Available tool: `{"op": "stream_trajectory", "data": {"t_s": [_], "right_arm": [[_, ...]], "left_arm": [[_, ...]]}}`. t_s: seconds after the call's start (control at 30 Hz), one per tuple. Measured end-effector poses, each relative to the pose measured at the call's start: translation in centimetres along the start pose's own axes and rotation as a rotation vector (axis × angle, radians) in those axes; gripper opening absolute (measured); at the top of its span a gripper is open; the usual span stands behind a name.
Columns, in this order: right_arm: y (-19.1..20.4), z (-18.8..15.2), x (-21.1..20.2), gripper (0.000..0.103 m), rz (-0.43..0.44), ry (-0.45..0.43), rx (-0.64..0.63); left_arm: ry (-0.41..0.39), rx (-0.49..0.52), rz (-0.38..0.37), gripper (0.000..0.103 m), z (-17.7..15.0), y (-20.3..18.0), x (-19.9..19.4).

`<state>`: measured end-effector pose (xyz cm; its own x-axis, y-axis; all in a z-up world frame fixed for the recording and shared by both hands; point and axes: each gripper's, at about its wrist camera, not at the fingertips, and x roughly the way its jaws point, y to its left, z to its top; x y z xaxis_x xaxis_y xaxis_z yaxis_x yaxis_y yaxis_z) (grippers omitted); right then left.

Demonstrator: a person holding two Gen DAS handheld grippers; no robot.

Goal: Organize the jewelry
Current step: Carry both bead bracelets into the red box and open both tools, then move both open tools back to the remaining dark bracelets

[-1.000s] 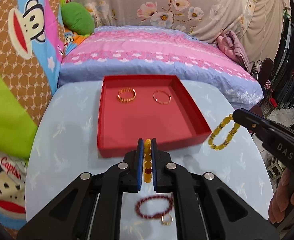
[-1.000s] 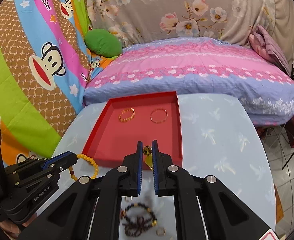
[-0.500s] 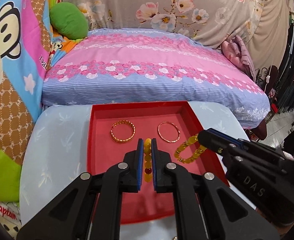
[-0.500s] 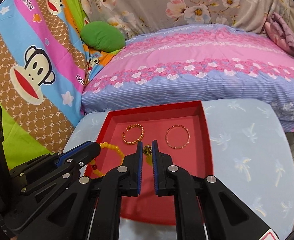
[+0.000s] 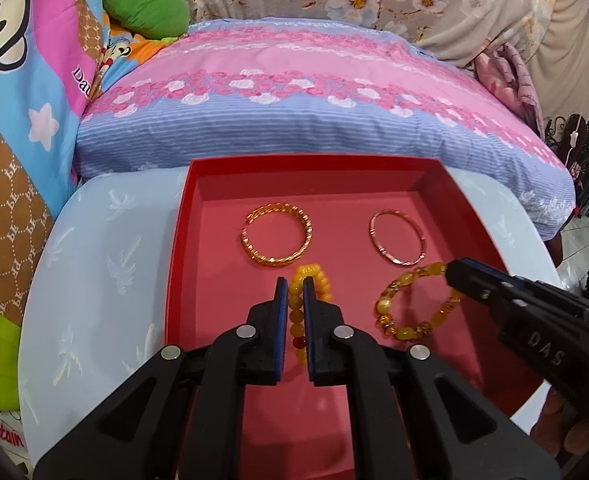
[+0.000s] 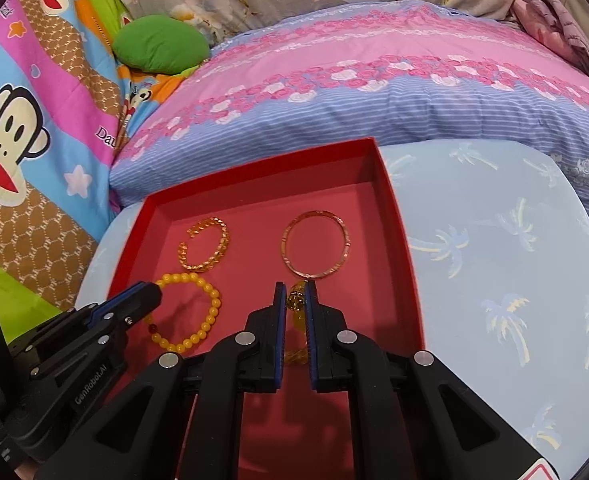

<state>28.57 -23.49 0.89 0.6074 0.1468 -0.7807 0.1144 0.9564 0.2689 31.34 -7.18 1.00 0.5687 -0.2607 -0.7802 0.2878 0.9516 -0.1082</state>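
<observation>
Round yellow-bead bracelet (image 5: 296,308) pinched, left hand-held gripper (image 5: 295,292); red tray (image 5: 450,184).

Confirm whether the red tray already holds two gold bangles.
Yes: a gold open cuff and a thin rose-gold bangle lie side by side on the floor of the red tray.

Four bracelets in play: one twisted gold cuff (image 5: 277,237), one thin rose-gold bangle (image 5: 397,237), one yellow bead bracelet (image 6: 186,311) and one amber bead bracelet (image 5: 416,303). One red tray (image 5: 378,169). One table (image 6: 506,264). Two grippers, left gripper (image 5: 295,292) and right gripper (image 6: 296,295). One green cushion (image 6: 161,43).
</observation>
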Motion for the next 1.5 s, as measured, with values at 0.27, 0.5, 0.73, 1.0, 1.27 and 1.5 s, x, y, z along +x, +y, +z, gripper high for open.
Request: {"op": "stream_trajectory", "data": {"t_s": [0.27,0.5,0.73,1.0,1.27,1.5], "right_arm": [[-0.1,-0.6,0.1,0.012,-0.035,-0.013,-0.018],[0.6,-1.0,-0.8,0.014,-0.045,-0.031,-0.045],[1.1,-2.1,-3.6,0.014,-0.042,-0.059,-0.055],[1.1,-5.0,-8.2,0.014,-0.029,-0.084,-0.062],[0.7,-9.9,-12.0,0.014,-0.024,-0.073,-0.063],[0.4,-14.6,-12.8,0.014,-0.039,-0.016,-0.080]], "left_arm": [[0.012,-0.011,0.054,0.032,-0.4,0.5,0.7],[0.006,-0.015,0.066,0.032,-0.9,0.7,0.1],[-0.019,-0.024,0.067,0.032,-1.4,0.7,-2.4],[-0.059,-0.021,0.063,0.032,-3.8,0.1,-7.1],[-0.057,-0.021,0.052,0.032,-8.0,-0.5,-10.8],[-0.014,-0.018,0.041,0.034,-12.7,-1.0,-12.0]]}}
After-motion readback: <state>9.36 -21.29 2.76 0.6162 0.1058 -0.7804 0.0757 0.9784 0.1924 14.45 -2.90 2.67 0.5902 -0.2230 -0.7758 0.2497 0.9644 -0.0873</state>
